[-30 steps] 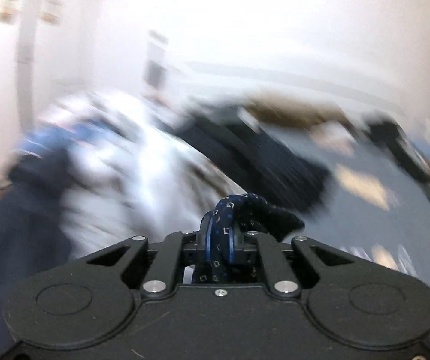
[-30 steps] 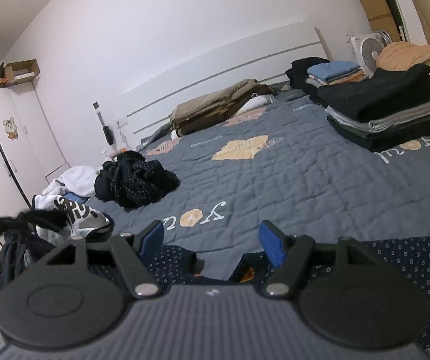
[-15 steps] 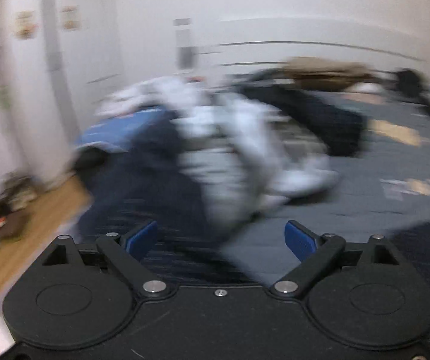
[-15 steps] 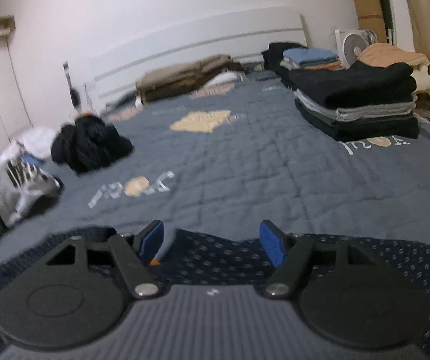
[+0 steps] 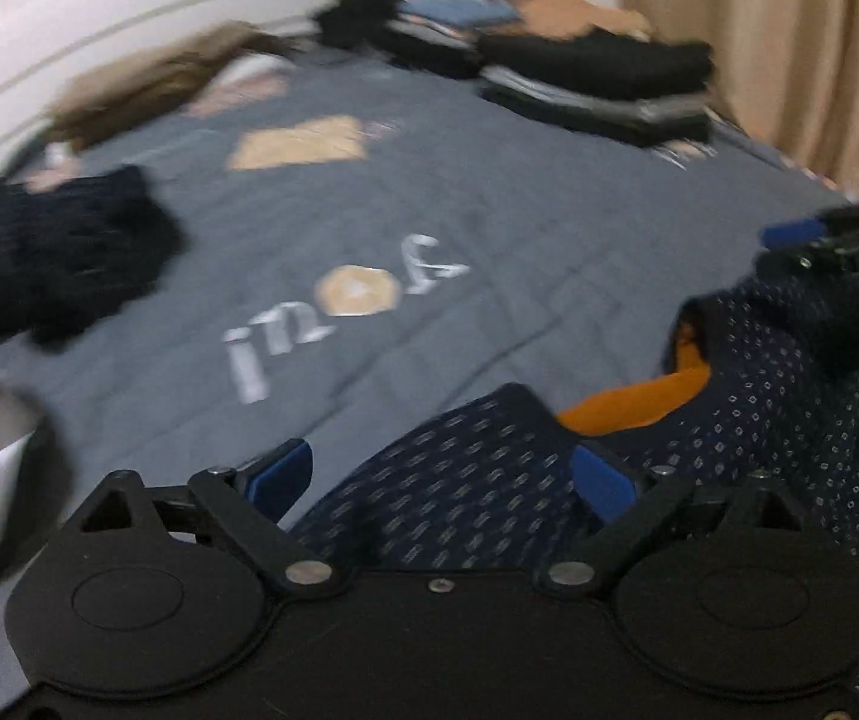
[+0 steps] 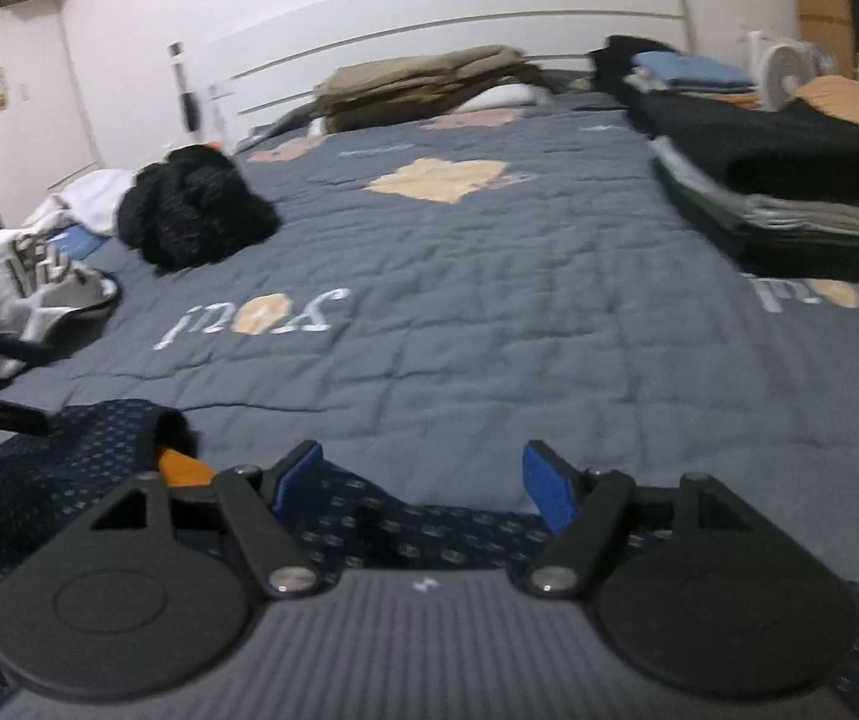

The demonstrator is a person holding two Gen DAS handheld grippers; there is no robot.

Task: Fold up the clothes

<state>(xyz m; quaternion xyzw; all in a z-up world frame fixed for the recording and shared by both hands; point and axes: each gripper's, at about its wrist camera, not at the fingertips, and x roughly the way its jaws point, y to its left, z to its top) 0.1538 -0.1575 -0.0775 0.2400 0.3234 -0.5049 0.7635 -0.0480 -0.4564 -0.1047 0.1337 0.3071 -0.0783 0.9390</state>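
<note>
I'm getting soft, even indoor light in both views, dim rather than bright, with no glare and no clear source. My left wrist view smears badly: the folded stack (image 5: pixel 597 84) and the dark heap (image 5: pixel 63 252) streak sideways, and the lettering on the quilt (image 5: pixel 489 192) blurs. My right wrist view is steadier, soft only toward the sides. Fisheye bends the headboard (image 6: pixel 429 30) into an arc. Shadows sit faint under the clothes.
</note>
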